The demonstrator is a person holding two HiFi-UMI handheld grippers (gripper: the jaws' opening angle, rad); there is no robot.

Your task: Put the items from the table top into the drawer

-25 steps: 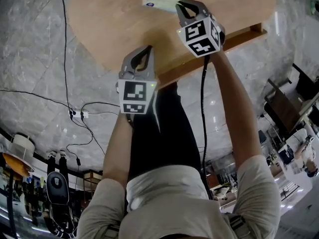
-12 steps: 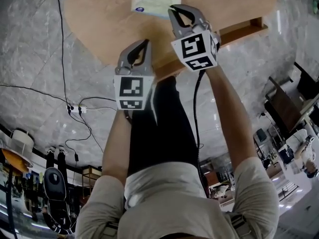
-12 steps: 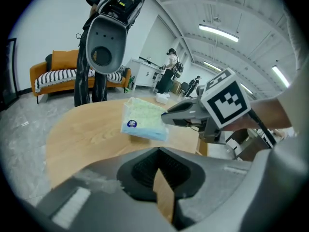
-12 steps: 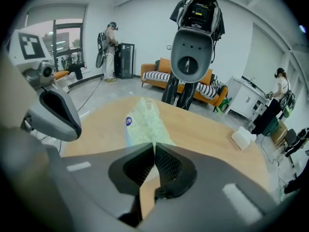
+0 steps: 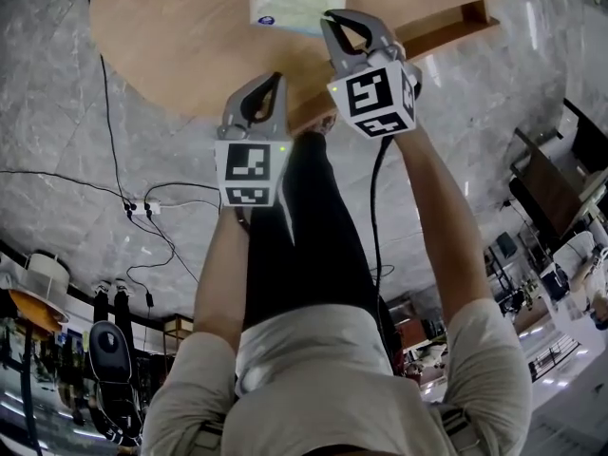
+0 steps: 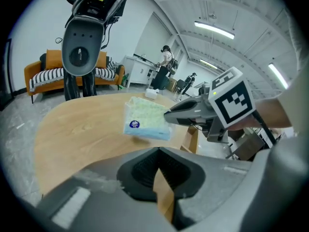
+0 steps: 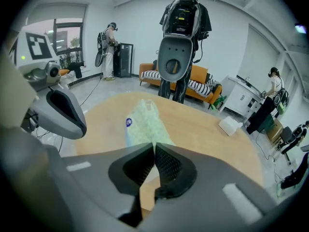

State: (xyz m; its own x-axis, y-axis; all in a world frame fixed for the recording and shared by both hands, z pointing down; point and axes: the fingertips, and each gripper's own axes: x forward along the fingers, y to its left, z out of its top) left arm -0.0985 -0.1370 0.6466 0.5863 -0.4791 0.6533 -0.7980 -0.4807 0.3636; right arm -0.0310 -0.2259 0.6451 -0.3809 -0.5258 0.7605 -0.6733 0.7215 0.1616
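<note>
- Step in hand: carrying 1 item to the drawer. The right gripper [image 5: 330,17] has the tissue pack [image 5: 291,2] by its near edge.
- Right gripper jaws: closed tight, pinching a thin flap of the pack's wrapper. In the right gripper view the pack [image 7: 144,122] runs straight out from the pinch point.
- Pack position: over the wooden table [image 5: 180,46], near its front edge. From the left gripper view it looks lifted just clear of the top, with a shadow under it. Blue round sticker on its near end.
- Left gripper [image 5: 276,78]: jaws closed together, nothing between them, holding nothing. It hangs over the table edge, beside the right one, apart from the pack.
- Drawer [image 5: 446,28]: what looks like it stands pulled out under the table edge, to the right of the right gripper. Inside not visible.
- Next move, as I judge it: swing the pack sideways past the table edge, over the drawer opening, lower, then release. Grip is on a thin flap, so the pack could swing or slip.
- 1 small white box [image 7: 229,125] sits farther back on the table, so more is left to move.
</note>
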